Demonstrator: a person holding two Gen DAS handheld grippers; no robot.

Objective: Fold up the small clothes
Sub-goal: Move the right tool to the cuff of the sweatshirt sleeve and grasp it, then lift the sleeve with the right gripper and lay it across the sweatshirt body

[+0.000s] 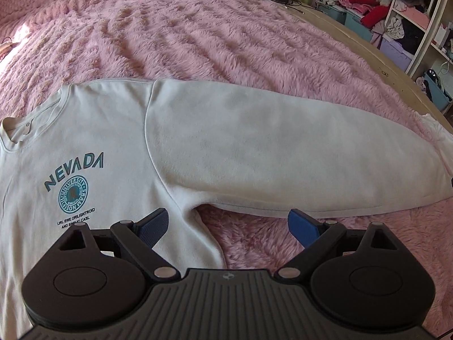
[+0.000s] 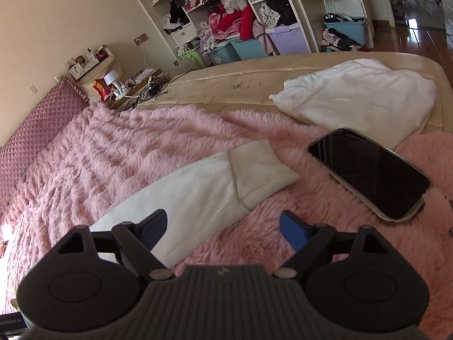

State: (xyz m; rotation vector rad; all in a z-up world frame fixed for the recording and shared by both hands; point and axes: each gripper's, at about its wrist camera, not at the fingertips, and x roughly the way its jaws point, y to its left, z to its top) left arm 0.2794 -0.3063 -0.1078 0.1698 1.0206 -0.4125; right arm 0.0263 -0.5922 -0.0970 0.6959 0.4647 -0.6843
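A: Status on the left hand-held gripper [image 1: 228,228]?

B: Jaws spread wide, nothing between them. It hangs over the armpit of the white sweatshirt [image 1: 93,147], which lies flat, front up, on the pink furry blanket [image 1: 198,36] on the bed. One blue pad [image 1: 154,228] sits over the body fabric, the other over the blanket below the sleeve. Can't tell if either touches the cloth.

A: How much of the garment shows?

B: Partial. Collar, chest print reading NEVADA [image 1: 74,171] and one sleeve [image 1: 269,147] stretched out toward the bed edge. The hem and the other sleeve are cut off by the frame and the gripper body. Small text under the round logo is half hidden by a finger.

A: Right side?

B: Right hand-held gripper [image 2: 223,228] also wide apart, empty. It sits above the same sleeve near the cuff [image 2: 260,170]; the cuff end lies flat on the blanket. The upper sleeve runs under the gripper and out of sight.

A: Anything else nearby?

B: A black phone [image 2: 371,172], screen dark, just beside the cuff, one end resting on a white bundle of cloth [image 2: 362,96]. Can't tell what that bundle is. Shelves [image 2: 254,14] behind hold piled clothes and bins, too jumbled to sort out.
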